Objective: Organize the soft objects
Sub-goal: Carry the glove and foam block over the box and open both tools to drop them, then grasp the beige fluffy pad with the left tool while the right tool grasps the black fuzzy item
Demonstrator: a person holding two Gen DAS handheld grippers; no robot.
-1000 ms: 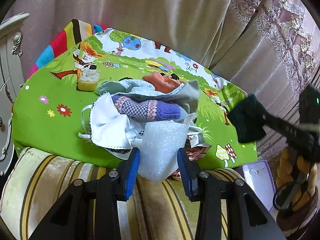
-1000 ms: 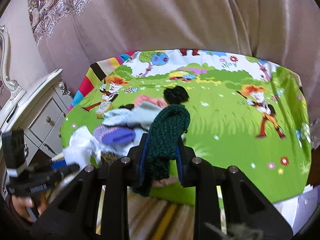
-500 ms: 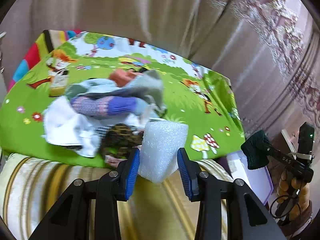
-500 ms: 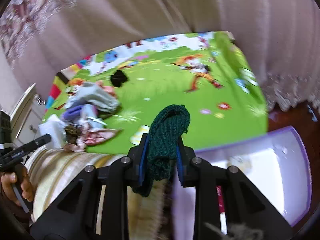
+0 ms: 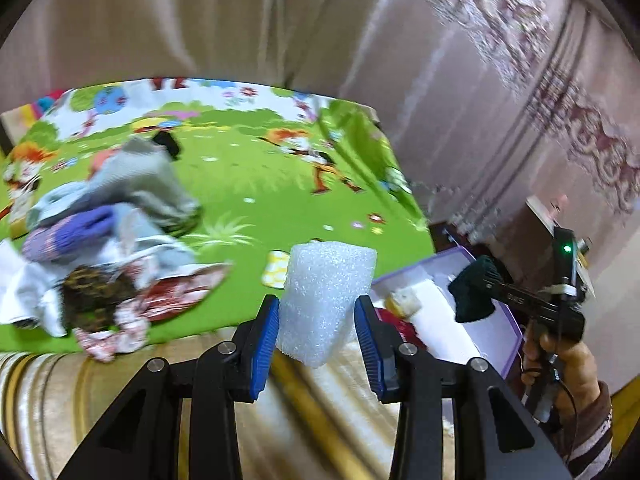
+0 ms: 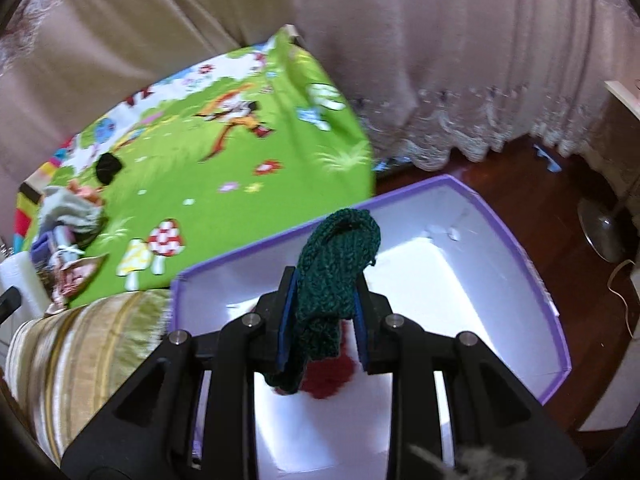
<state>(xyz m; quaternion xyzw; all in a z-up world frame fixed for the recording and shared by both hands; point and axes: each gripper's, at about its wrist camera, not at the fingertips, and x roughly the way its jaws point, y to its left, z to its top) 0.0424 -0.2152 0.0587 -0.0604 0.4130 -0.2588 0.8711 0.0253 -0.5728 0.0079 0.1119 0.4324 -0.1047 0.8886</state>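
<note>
Here, left gripper (image 5: 316,320) jaws pinching white foam block (image 5: 326,300) above striped sofa edge (image 5: 120,392), right gripper (image 6: 324,316) jaws clamped on dark green knitted piece (image 6: 338,268) over purple-rimmed white box (image 6: 520,248), clothes pile (image 5: 108,240) on green cartoon blanket (image 5: 272,184).

- A white foam block (image 5: 326,300), pebbly and squarish, is sitting upright between the blue pads of the left gripper (image 5: 318,322), pinched at its lower sides, above the sofa's striped front edge.
- A dark green knit (image 6: 338,268), chunky and folded over, is hanging from the closed right gripper (image 6: 324,320), drooping over the purple box (image 6: 532,272).
- A red knit (image 6: 330,376) is lying on the box's white floor, near its front edge.
- A pile (image 5: 108,232) of socks and cloths, grey, purple, white and patterned, is lying heaped at the left end of the green mat (image 5: 256,184), reaching its front edge.
- A small black piece (image 6: 108,168) is lying just behind the pile, toward the mat's back edge.
</note>
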